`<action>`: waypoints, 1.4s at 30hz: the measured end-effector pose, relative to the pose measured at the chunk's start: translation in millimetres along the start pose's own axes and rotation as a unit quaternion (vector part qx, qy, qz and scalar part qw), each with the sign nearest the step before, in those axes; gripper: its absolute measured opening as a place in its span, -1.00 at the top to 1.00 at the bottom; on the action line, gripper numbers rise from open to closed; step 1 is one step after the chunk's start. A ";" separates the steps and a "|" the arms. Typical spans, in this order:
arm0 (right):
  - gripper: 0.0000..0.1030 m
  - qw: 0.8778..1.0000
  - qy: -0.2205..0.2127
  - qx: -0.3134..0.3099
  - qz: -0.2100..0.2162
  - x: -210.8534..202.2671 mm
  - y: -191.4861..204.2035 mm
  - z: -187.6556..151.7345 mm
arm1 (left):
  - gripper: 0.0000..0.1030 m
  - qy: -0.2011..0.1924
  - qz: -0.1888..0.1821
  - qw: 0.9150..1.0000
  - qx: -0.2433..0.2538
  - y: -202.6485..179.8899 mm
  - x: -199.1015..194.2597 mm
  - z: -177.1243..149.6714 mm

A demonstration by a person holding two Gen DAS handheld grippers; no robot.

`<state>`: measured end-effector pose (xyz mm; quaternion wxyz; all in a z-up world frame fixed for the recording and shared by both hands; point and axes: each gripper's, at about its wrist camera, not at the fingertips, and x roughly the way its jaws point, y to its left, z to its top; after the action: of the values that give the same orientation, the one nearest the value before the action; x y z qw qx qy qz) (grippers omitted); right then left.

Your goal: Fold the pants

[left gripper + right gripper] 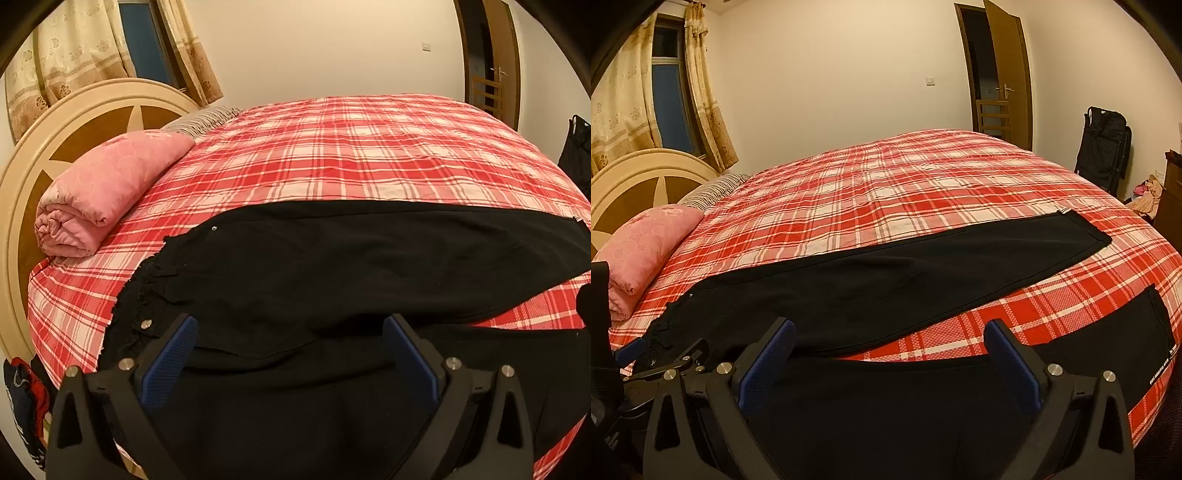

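Observation:
Black pants (314,266) lie spread flat on a red plaid bed (332,147), waistband at the left, the two legs running to the right. In the right wrist view the far leg (923,273) reaches its hem at the right, and the near leg (1108,343) lies by the bed's front edge. My left gripper (290,326) is open, just above the pants near the waist and crotch. My right gripper (890,334) is open over the near leg's inner edge. The left gripper (657,354) also shows at the lower left of the right wrist view.
A rolled pink quilt (103,192) lies by the round headboard (44,155) at the left. A striped pillow (713,190) sits behind it. A dark folded stroller (1104,147) and an open door (1004,74) are beyond the bed at the right. Clothes hang at the lower left (26,402).

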<state>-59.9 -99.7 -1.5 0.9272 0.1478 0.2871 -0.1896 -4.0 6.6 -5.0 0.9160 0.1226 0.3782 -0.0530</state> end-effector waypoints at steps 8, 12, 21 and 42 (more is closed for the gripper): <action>-0.98 1.000 0.004 -0.003 0.000 -1.0 2.4 -0.3 | -0.99 0.000 0.000 1.000 0.000 0.2 0.0 -0.1; -0.98 1.000 0.004 -0.001 0.000 -1.1 0.6 0.6 | -0.99 0.000 0.000 1.000 0.000 0.1 0.0 0.1; -0.98 1.000 0.006 -0.003 -0.001 0.4 0.3 -3.2 | -0.99 0.000 0.000 1.000 0.001 0.6 -0.1 -0.2; -0.98 0.999 0.033 -0.015 0.001 20.2 4.2 -4.1 | -0.99 0.008 -0.004 1.000 0.001 3.2 7.9 -1.5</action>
<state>-44.6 -99.8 -15.9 0.9197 0.1404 0.3198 -0.1791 1.2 10.1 -11.0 0.9127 0.1227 0.3858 -0.0559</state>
